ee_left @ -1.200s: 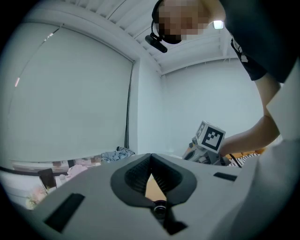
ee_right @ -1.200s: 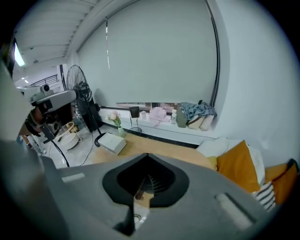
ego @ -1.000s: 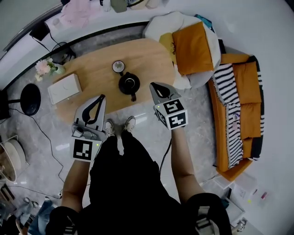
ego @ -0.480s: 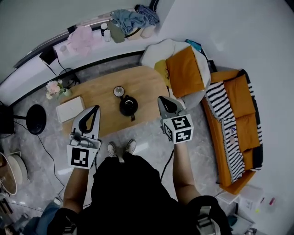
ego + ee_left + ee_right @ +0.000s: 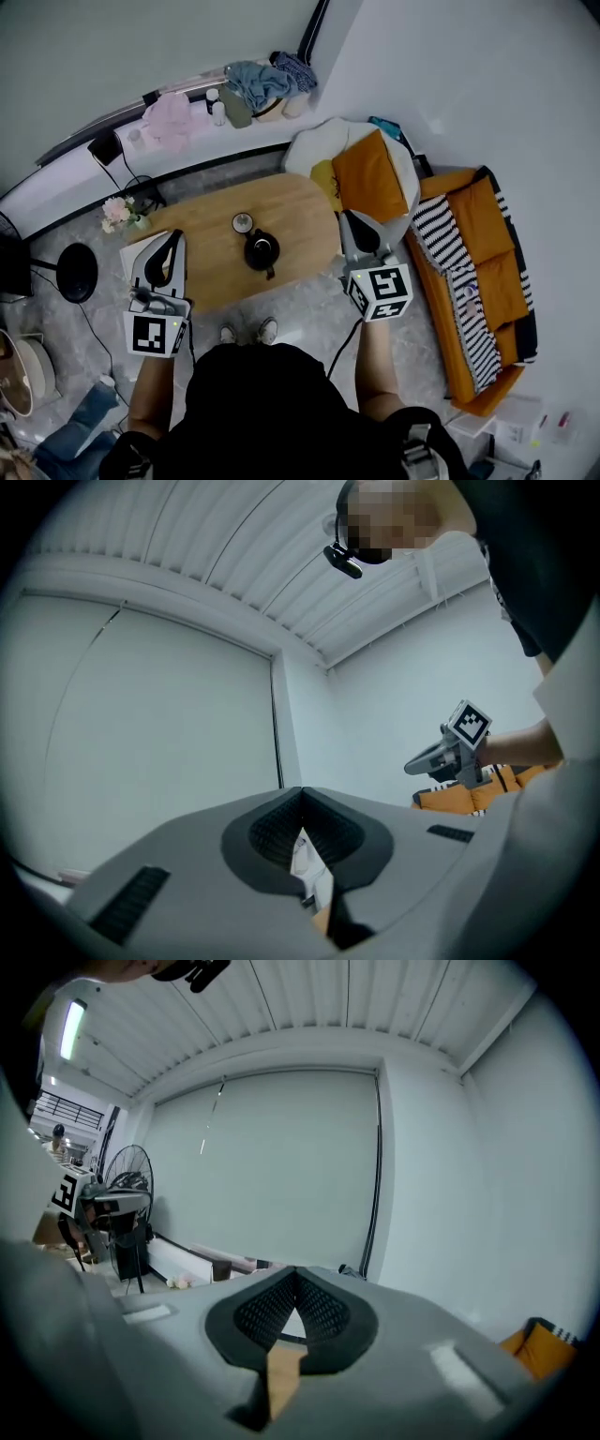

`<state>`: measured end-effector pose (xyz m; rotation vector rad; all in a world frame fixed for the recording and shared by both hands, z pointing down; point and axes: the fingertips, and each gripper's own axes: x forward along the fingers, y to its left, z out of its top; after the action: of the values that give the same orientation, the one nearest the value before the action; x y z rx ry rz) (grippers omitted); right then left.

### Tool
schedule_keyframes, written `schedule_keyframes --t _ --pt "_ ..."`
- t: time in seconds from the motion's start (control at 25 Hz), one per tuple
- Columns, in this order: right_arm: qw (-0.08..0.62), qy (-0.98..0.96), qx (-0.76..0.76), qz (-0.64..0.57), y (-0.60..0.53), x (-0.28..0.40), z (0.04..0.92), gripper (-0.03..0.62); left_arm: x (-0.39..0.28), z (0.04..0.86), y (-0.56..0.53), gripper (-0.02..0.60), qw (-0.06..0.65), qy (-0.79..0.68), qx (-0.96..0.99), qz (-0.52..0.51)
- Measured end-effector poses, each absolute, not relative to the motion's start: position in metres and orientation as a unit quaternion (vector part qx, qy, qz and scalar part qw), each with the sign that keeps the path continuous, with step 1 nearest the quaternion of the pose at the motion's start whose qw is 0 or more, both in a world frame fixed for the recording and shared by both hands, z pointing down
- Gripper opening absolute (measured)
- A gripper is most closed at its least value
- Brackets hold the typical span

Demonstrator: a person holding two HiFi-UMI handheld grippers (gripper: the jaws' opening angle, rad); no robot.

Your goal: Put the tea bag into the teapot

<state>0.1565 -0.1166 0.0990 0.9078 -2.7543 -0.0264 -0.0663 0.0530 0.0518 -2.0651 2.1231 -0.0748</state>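
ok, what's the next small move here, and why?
Probably swing the left hand-held gripper rightward and down over the teapot. Its jaws are shut on a white paper piece, likely the tea bag, yet in the head view it sits left of the pot on the table. The right hand-held gripper is shut and empty.

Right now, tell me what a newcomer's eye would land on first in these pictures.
The black teapot stands near the middle of the oval wooden table, straight ahead of the person. To the right, the orange sofa with its striped throw stands out against the grey floor. The left gripper is shut on a white paper piece, likely the tea bag; the right gripper is shut and empty.
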Motion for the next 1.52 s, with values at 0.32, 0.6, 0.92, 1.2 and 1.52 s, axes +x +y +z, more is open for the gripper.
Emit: schedule_keyframes --t 0.32,0.6,0.92,1.2,1.52 --pt "0.062 -0.948 0.310 -0.025 -0.107 0.169 0.067 0.005 -0.081 0.033 0.064 0.008 0.102 0.731 -0.675 -0.011" --pt "0.028 -0.945 0.325 -0.026 -0.091 0.192 0.057 0.005 -0.089 0.023 0.077 0.008 0.105 0.746 -0.658 0.005" --pt "0.011 -0.941 0.338 -0.013 -0.083 0.195 0.056 0.005 -0.083 0.032 0.083 0.008 0.079 0.743 -0.664 0.017" --pt "-0.004 -0.940 0.342 -0.001 -0.073 0.201 0.055 0.005 -0.071 0.034 0.088 0.008 0.080 0.736 -0.672 0.022" --pt "0.004 -0.942 0.336 0.000 -0.066 0.194 0.059 0.005 -0.073 0.037 0.094 0.008 0.073 0.736 -0.673 0.019"
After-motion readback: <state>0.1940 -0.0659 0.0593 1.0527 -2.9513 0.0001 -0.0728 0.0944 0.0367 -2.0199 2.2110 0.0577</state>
